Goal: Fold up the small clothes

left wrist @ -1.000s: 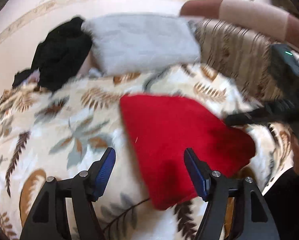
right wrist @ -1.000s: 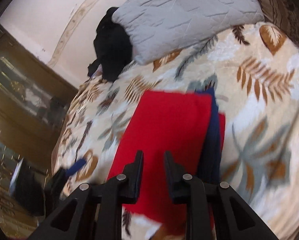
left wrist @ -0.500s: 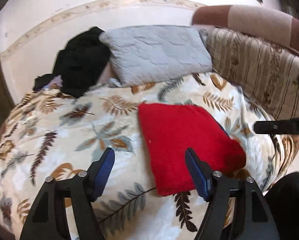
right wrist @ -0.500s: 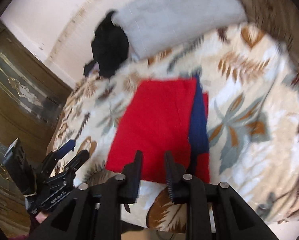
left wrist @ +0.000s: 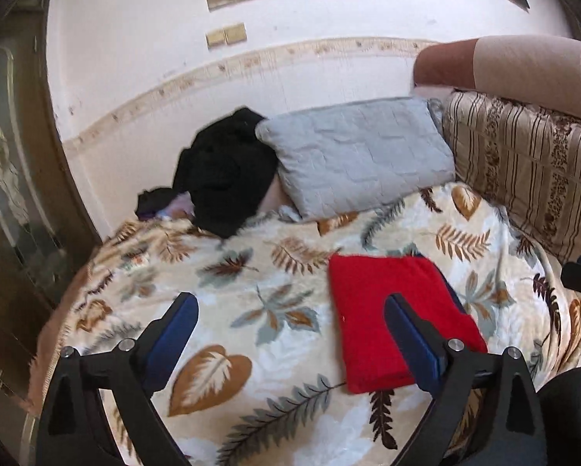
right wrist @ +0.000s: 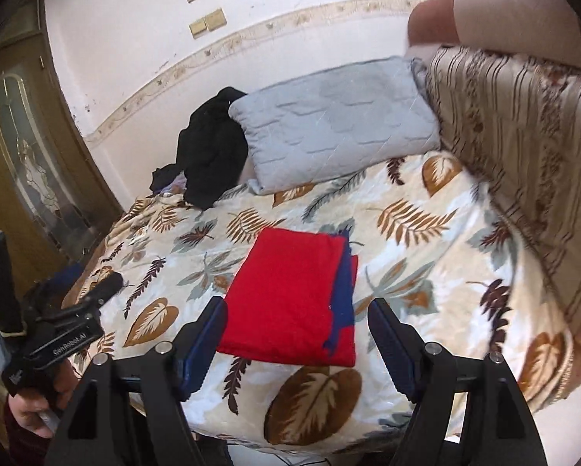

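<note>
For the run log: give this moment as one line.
left tool: opening, empty | right tool: opening, empty | red garment: folded, flat on leaf-print blanket, untouched

Folded garment (right wrist: 290,295) on blanket (right wrist: 426,240), before pillow (right wrist: 329,124).

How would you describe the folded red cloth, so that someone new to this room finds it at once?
Start at the bed with the leaf-print blanket. In front of the grey pillow, the folded red cloth lies flat on it. It is the only bright red thing, with a blue strip along one edge, unlike the crumpled black clothes.
</note>
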`<state>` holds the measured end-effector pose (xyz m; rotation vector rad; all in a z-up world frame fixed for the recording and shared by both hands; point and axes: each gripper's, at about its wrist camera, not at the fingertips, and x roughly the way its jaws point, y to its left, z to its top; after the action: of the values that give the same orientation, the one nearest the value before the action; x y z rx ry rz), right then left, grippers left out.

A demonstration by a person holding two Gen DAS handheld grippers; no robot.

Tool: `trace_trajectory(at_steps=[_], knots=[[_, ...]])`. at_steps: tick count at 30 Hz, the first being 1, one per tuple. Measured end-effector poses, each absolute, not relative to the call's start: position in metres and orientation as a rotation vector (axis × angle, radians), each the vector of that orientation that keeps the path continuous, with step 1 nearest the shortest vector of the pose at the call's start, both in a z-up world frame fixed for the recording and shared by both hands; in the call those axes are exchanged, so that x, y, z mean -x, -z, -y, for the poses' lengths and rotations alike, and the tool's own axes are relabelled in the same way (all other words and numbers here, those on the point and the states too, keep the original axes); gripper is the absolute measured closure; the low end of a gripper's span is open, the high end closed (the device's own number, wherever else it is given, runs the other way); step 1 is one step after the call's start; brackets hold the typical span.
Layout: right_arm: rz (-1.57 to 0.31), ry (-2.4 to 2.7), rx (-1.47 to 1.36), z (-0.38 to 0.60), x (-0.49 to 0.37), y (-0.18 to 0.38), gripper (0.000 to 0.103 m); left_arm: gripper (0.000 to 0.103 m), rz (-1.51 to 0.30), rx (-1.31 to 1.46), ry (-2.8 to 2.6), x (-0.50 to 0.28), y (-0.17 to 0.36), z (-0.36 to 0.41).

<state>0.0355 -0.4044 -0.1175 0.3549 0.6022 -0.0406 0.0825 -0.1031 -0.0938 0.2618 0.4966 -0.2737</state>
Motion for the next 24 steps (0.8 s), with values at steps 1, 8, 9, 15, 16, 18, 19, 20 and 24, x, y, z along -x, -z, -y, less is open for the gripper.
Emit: trace_trajectory(at_steps=[1, 8, 9, 15, 16, 18, 19, 20, 24], knots=[[-0.594, 0.047, -0.355, 0.404, -0.031, 0.114, 0.025, 0.007, -0.490, -0.254, 0.270, -0.080, 0.088, 0.102], [-0.581, 0.060, -0.320, 0.394, -0.015, 0.101, 0.025, 0.007, -0.453, -0.212, 0.241, -0.069, 0.061, 0.093], [-0.576, 0.056, -0.320, 0.393, -0.012, 0.100, 0.025, 0.007, -0.451, -0.212, 0.239, -0.068, 0.059, 0.093], [-0.542, 0.038, -0.304, 0.380, 0.002, 0.090, 0.025, 0.007, -0.440, -0.209, 0.230, -0.062, 0.051, 0.090], [-0.539, 0.037, -0.306, 0.379, 0.004, 0.090, 0.025, 0.007, -0.439, -0.208, 0.228, -0.061, 0.051, 0.090], [-0.525, 0.039, -0.301, 0.376, 0.008, 0.087, 0.025, 0.007, -0.436, -0.209, 0.226, -0.061, 0.050, 0.090], [-0.521, 0.042, -0.294, 0.375, 0.009, 0.086, 0.025, 0.007, -0.436, -0.208, 0.223, -0.060, 0.049, 0.089], [-0.521, 0.044, -0.289, 0.374, 0.009, 0.086, 0.025, 0.007, -0.435, -0.207, 0.221, -0.059, 0.049, 0.089], [-0.519, 0.040, -0.270, 0.368, 0.011, 0.084, 0.025, 0.007, -0.433, -0.200, 0.216, -0.057, 0.047, 0.086]])
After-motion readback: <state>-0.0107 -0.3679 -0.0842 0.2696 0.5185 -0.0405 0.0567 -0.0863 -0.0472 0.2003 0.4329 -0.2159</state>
